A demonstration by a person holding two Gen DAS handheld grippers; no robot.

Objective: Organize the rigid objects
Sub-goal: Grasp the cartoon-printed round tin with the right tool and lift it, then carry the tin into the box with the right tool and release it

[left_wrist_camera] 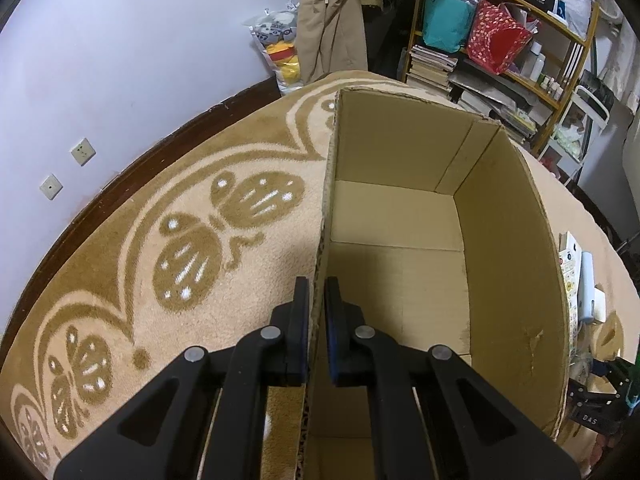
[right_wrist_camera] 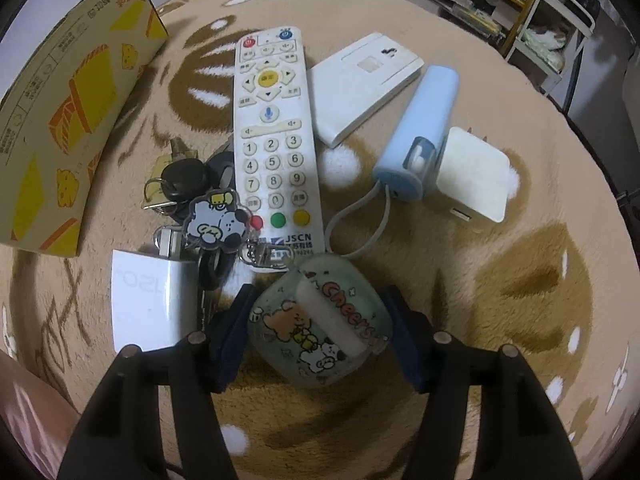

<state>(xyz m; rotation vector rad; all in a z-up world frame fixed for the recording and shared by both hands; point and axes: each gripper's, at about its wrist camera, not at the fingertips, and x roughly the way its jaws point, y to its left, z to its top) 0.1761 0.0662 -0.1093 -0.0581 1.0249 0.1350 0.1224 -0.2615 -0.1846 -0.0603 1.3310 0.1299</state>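
My left gripper point(left_wrist_camera: 317, 292) is shut on the near left wall of an open, empty cardboard box point(left_wrist_camera: 400, 248), one finger outside and one inside. In the right wrist view my right gripper point(right_wrist_camera: 320, 304) straddles a translucent green earbud case point(right_wrist_camera: 320, 328) printed "Cheers" with cartoon bears; the pads sit right at its sides, and contact is unclear. Beyond it lie a white remote point(right_wrist_camera: 274, 140), a bunch of keys with a cartoon charm point(right_wrist_camera: 200, 200), a white charger point(right_wrist_camera: 154, 304), a white flat box point(right_wrist_camera: 360, 84), a blue power bank point(right_wrist_camera: 420, 132) and a white adapter point(right_wrist_camera: 476, 176).
Everything sits on a beige patterned carpet point(left_wrist_camera: 160, 240). The box's printed outer side point(right_wrist_camera: 68, 112) shows at the left of the right wrist view. Cluttered shelves point(left_wrist_camera: 500, 48) and a hanging coat point(left_wrist_camera: 332, 20) stand by the far wall.
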